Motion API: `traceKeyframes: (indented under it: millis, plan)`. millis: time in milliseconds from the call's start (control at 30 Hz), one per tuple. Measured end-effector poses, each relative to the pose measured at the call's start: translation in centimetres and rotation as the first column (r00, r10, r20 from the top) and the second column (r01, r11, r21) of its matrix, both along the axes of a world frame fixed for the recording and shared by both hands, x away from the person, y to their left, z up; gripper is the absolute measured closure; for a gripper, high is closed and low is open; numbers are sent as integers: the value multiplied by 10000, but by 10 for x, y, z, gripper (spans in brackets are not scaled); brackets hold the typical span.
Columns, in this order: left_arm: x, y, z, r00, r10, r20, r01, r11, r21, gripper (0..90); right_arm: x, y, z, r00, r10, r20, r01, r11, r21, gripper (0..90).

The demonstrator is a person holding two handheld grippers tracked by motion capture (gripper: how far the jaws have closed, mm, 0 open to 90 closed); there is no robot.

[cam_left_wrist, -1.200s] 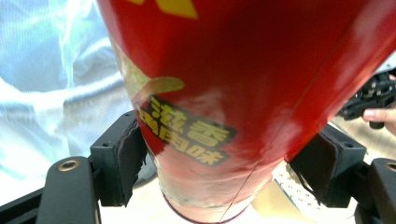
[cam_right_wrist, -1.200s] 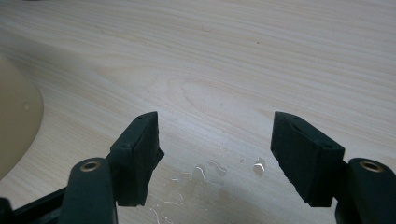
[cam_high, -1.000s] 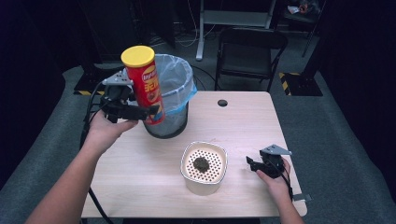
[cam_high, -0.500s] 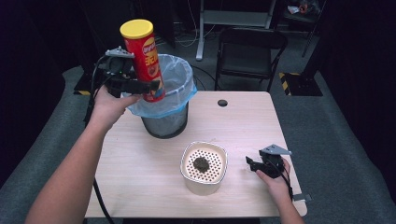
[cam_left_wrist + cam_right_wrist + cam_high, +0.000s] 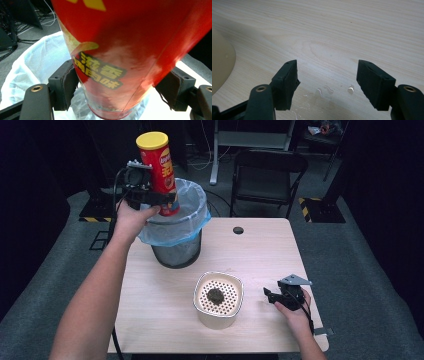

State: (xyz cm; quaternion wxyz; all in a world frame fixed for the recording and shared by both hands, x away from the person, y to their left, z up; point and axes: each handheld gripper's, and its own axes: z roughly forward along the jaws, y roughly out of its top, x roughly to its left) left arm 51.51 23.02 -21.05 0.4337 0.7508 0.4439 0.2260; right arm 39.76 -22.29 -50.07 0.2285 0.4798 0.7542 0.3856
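Chip can point(image 5: 159, 170) clamped in left tool point(image 5: 159, 200), above bin point(image 5: 176, 227).

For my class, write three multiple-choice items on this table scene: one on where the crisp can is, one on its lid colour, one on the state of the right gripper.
1. Where is the tall red cardboard crisp can?
A. Above the mesh waste bin with the pale blue bag
B. Inside the strainer bowl
C. Flat on the table

2. What colour is the can's lid?
A. Green
B. Yellow
C. White

3. How do the right gripper jaws stand?
A. Shut on the can
B. Shut on the bowl
C. Open, holding nothing

Answers: 1 A, the left gripper holds the can over the bag's mouth. 2 B, the high view shows a yellow cap. 3 C, bare light wooden table shows between its jaws.
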Motion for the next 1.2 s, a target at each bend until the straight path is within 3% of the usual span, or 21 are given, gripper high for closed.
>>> traceKeyframes:
  millis: [67, 300, 600, 733, 933, 1133, 1200]
  plan:
    - [7, -1, -2, 9997, 243, -27, -243, 9997, 38, 234, 1, 0, -1, 10000, -24, 33, 24, 10000, -34, 329]
    - [16, -1, -11, 9990, 428, -114, -429, 9990, -141, 234, 0, 0, -1, 10000, 25, -54, -25, 10000, 34, 330]
    - [35, 4, -27, 9925, 1130, -462, -1136, 9935, -110, 234, 1, 1, -2, 9999, 89, -116, -89, 9999, -58, 330]
    - [41, 5, -32, 9924, 1136, -471, -1137, 9935, 9, 233, 1, 1, -2, 9999, 73, -145, -74, 10000, -16, 330]
    - [52, 11, -41, 9859, 1374, -955, -1377, 9905, 42, 232, 2, 0, -4, 9997, 88, -206, -88, 10000, 47, 330]
    - [58, 10, -52, 9850, 955, -1434, -997, 9948, -221, 233, 2, 0, -3, 9997, 146, -182, -144, 9999, 85, 329]
    - [58, 9, -54, 9841, 903, -1531, -987, 9940, -478, 188, 2, 0, -3, 9997, 101, -206, -99, 9999, 78, 330]
